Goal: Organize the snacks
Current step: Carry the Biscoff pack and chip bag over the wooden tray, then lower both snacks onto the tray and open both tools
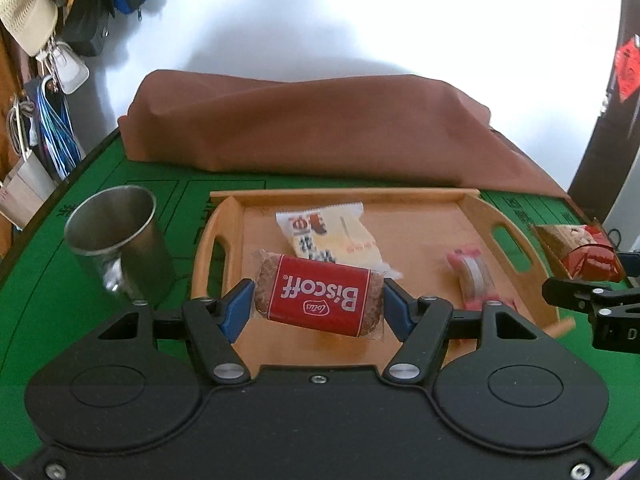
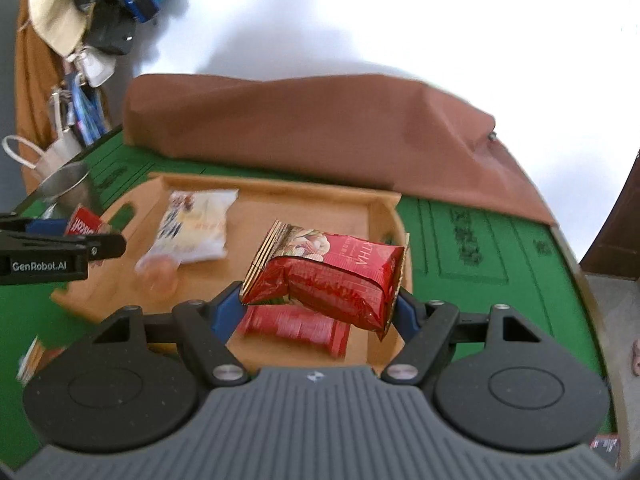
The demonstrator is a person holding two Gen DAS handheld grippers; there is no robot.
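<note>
My left gripper (image 1: 319, 304) is shut on a red Biscoff biscuit pack (image 1: 319, 295), held crosswise above the near part of the wooden tray (image 1: 400, 194). In the tray lie a white and yellow snack packet (image 1: 332, 236) and a small pink wrapped sweet (image 1: 474, 276). My right gripper (image 2: 320, 308) is shut on a puffy red nut bag (image 2: 332, 276), lifted over the tray's (image 2: 384, 216) right side. Under it a flat red bar (image 2: 296, 328) lies in the tray, with the white packet (image 2: 192, 228) and a clear jelly cup (image 2: 158, 276) further left.
A steel mug (image 1: 116, 240) stands on the green table mat (image 1: 40, 312) left of the tray. A brown cloth bundle (image 1: 312, 128) lies behind the tray. Bags and a hat (image 1: 24, 8) hang at the far left. Another packet (image 2: 32, 356) lies at the mat's near left.
</note>
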